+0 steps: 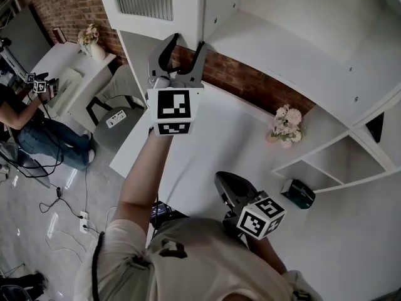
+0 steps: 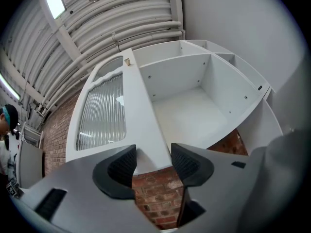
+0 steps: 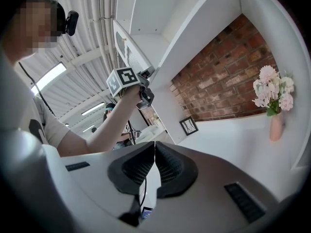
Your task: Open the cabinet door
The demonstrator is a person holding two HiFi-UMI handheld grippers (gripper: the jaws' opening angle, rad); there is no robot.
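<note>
I am holding the two pads [image 2: 121, 165] of my left gripper [image 2: 153, 154] well apart, and they are gripping nothing. The white lower corner of the cabinet door [image 2: 104, 111] is showing in the gap between them, just beyond the tips, but I cannot tell whether either pad is touching it. The door, with a panel of ribbed glass in it, is standing swung out to the left of the cabinet [image 2: 194, 106], whose white inside is showing. In the head view my left arm is reaching up, and the gripper is pointing at the lower edge of the door, above a strip of brick wall [image 1: 250, 81]. The fingers of my right gripper [image 3: 154, 145] are pressing together, pad against pad, and they are holding nothing. I am carrying this gripper low, close to my chest, near the edge of a white counter [image 1: 207, 149]. On the counter a vase of pale flowers [image 1: 285, 125] is standing near the brick wall. To the right of it a dark green box [image 1: 297, 193] is sitting beside a white shelf unit [image 1: 332, 162]. Far to the left another person [image 1: 28, 115] is sitting at a second white table [image 1: 69, 58].
</note>
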